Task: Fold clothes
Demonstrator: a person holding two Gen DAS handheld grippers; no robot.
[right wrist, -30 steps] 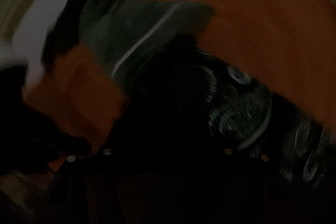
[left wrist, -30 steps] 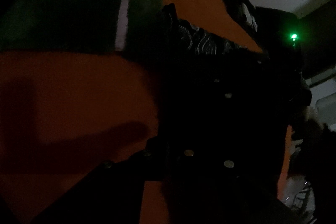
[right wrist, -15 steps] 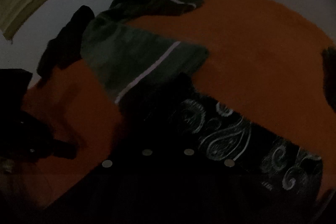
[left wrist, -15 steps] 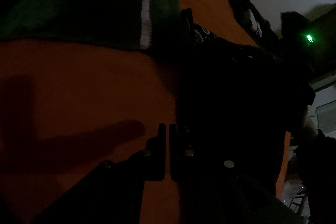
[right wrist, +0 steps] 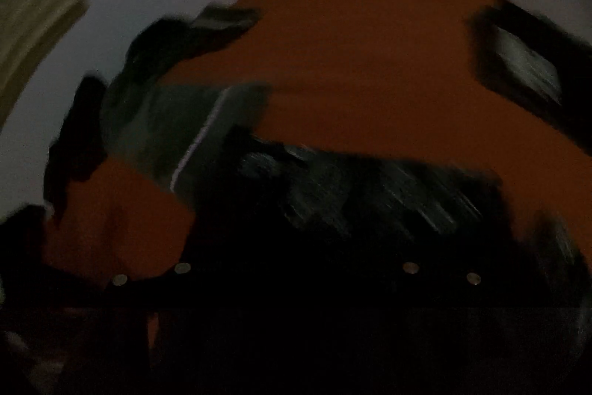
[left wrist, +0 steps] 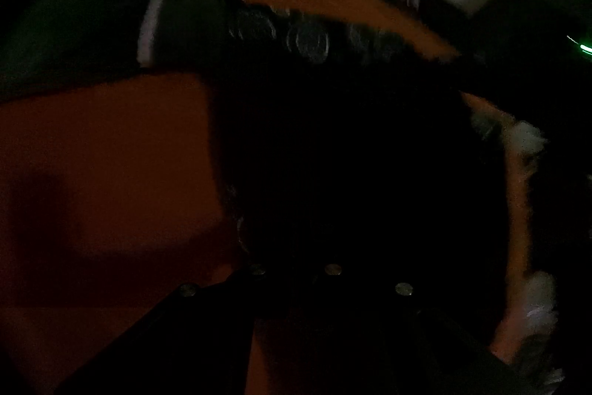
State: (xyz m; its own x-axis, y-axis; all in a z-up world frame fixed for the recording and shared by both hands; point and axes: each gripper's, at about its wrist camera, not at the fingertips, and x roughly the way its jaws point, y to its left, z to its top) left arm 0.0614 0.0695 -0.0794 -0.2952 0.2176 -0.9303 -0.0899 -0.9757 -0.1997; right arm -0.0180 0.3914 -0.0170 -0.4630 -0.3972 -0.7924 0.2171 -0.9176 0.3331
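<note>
Dim, blurred views. A black paisley-patterned cloth (left wrist: 333, 136) fills the centre and lower frame, lying on an orange surface (left wrist: 103, 143). A green towel with a white stripe (left wrist: 92, 24) sits upper left. No containers visible. Both tongs' openings are lost in darkness; cannot tell.

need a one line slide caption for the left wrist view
Dim, blurred left wrist view: a dark patterned garment lies on an orange surface beside a green towel with a white stripe.
</note>
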